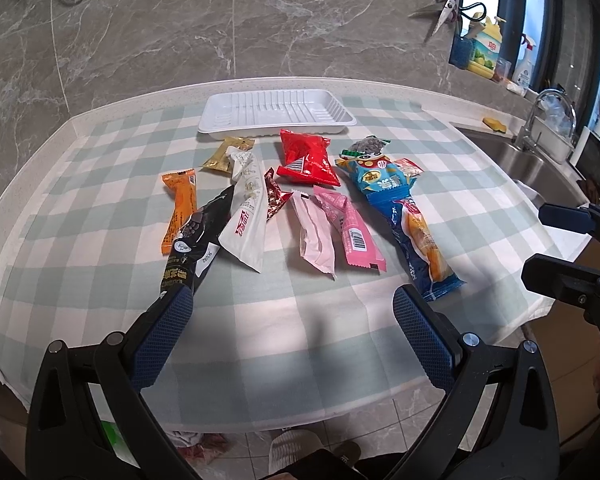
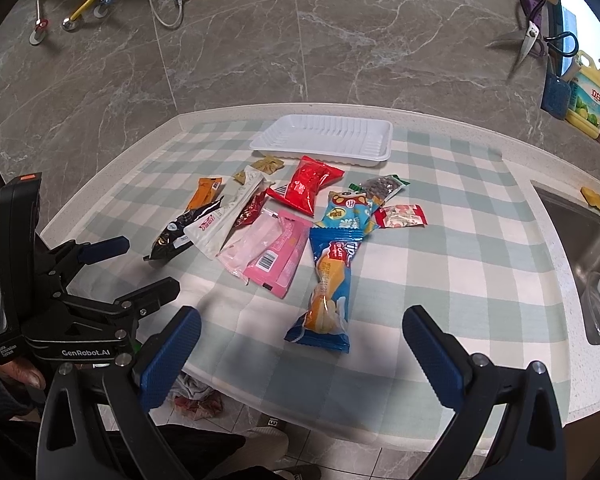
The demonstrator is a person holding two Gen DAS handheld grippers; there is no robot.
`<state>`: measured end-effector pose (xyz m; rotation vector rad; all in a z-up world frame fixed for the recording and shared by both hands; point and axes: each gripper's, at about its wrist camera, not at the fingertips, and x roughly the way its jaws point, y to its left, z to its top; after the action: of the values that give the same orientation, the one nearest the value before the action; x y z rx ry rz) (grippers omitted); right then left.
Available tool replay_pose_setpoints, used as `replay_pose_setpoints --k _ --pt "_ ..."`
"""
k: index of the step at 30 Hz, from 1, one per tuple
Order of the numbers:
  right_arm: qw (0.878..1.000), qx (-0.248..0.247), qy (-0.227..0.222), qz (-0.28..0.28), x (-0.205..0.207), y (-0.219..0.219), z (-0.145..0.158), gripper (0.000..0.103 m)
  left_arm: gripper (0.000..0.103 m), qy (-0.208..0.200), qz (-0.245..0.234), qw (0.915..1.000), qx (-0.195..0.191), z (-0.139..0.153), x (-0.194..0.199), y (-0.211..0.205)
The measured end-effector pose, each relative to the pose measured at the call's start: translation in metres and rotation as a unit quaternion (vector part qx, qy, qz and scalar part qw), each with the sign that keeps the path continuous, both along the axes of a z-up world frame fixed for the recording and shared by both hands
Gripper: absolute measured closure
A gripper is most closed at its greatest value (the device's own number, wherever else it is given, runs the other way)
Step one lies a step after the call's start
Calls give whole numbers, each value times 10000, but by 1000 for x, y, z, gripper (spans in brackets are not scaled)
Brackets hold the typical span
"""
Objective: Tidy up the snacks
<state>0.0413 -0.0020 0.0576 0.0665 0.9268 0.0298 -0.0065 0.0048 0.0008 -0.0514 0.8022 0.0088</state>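
left wrist view: the left gripper [image 1: 292,300] hangs low over the near edge of the checked cloth [image 1: 100,184], jaws spread wide with nothing between them. the snacks lie scattered ahead of it, from about 11 o'clock round to 1 o'clock, and the white tray [image 1: 278,114] sits beyond them at 12 o'clock, with nothing in it. nearest this gripper is the black packet [image 1: 190,240], at 11 o'clock; its near end looks to lie right at the left finger's tip, though i cannot tell whether they touch. its long axis runs near-to-far, leaning slightly to 1 o'clock. the pink bar [image 1: 352,228] and the pale pink packet [image 1: 314,236] lie side by side, dead ahead. the right gripper [image 1: 556,240] shows at 3 o'clock, off the cloth's corner.

right wrist view: the right gripper [image 2: 300,328] is also held agape and empty, near the table edge. the long blue packet [image 2: 330,280] lies straight ahead at 12 o'clock, its near end between the fingertip lines, its long axis running away toward the tray [image 2: 324,138], which is well apart. the left gripper [image 2: 136,264] shows at 9 o'clock, unclenched.

by my reading nothing is sorted yet; the right hand is better placed for the blue packet, the left for the black one, and each would need to close across the packet's narrow width
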Motion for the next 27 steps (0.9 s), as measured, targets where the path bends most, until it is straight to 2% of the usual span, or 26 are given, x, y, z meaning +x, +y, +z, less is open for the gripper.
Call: replay_pose_setpoints --k 18,27 --pt "10000 21 8 -1 0 -2 -1 0 2 12 20 10000 -7 -1 0 1" --pt "9998 152 83 7 8 11 -6 0 2 55 53 10000 -37 -4 1 6"
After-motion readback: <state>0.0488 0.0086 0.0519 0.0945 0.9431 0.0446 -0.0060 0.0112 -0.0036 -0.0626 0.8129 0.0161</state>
